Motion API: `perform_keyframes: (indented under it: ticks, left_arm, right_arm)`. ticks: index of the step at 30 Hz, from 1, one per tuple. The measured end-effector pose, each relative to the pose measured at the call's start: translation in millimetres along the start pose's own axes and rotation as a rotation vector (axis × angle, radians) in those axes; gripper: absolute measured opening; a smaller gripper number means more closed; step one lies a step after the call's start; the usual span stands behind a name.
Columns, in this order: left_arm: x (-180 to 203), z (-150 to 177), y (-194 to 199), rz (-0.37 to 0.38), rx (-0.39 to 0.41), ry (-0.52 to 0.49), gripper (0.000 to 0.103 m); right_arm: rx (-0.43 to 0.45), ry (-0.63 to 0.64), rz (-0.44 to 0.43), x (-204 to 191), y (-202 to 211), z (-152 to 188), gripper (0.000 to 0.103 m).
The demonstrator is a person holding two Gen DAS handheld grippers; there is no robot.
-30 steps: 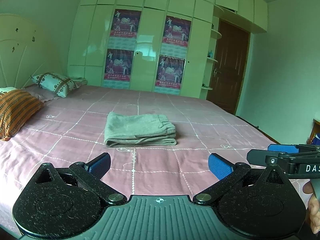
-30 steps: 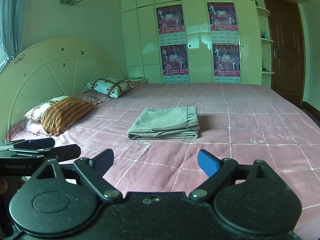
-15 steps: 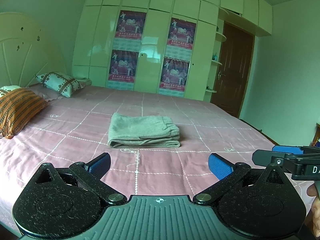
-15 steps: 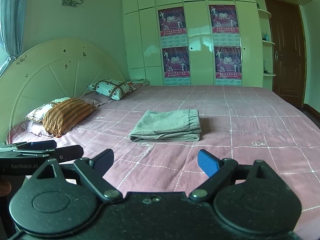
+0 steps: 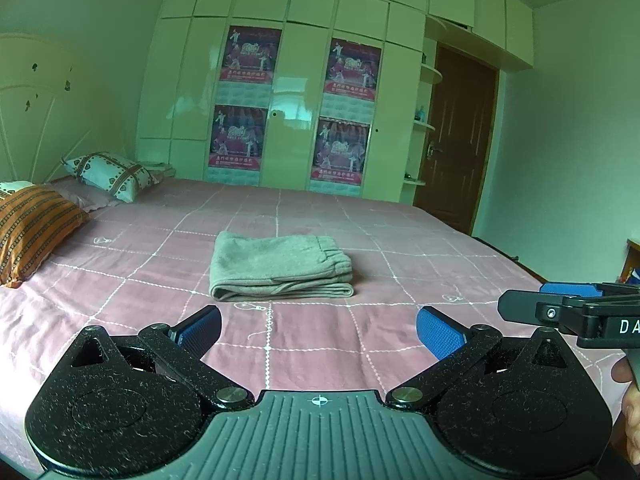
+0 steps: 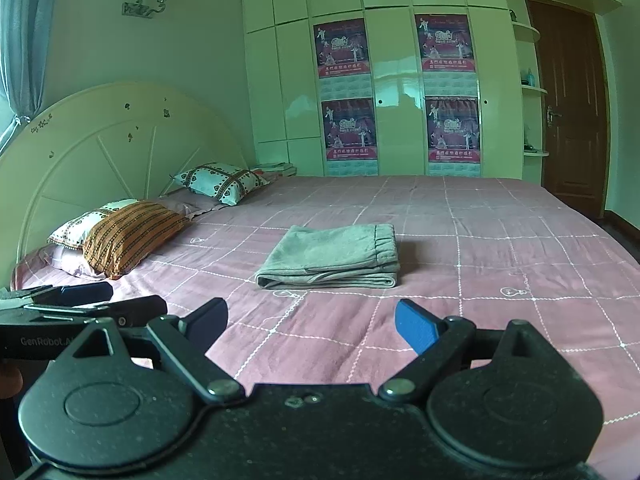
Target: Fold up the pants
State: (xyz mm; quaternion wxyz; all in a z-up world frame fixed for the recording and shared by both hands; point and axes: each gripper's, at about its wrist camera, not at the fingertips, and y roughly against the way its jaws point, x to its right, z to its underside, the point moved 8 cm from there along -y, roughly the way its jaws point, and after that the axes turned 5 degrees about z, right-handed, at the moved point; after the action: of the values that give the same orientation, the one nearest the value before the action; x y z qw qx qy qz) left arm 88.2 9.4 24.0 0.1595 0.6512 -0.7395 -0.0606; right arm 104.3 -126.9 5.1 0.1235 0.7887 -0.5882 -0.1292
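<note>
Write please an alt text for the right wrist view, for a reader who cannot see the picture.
Grey pants lie folded in a neat stack on a pink checked bed, untouched. The right gripper is in the foreground with jaws open and empty, the left gripper beside it at the left edge. Pillows, a headboard and a wardrobe with posters stand behind.

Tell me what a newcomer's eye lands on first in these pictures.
First, the grey pants, folded into a neat stack, lying alone mid-bed on the pink checked bedspread. Next, the two black tools with blue pads in the foreground: the left tool and right tool, both open, holding nothing, apart from the pants. Then the four posters on the pale wardrobe behind the bed.
</note>
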Motion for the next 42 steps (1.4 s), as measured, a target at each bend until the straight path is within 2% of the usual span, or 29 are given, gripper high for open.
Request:
perform_keyframes:
  ticks: [31,42]
  left_arm:
    - [1.2,-1.7,2.8,0.008,0.005,-0.022,0.103]
    - [3.6,-7.1,7.9,0.038,0.052,-0.017,0.102]
  right_arm:
    - [0.006,-0.003,0.002,-0.9,0.7,-0.2,0.085]
    - [0.007,-0.003,0.003,-1.0,0.6,0.0,0.085]
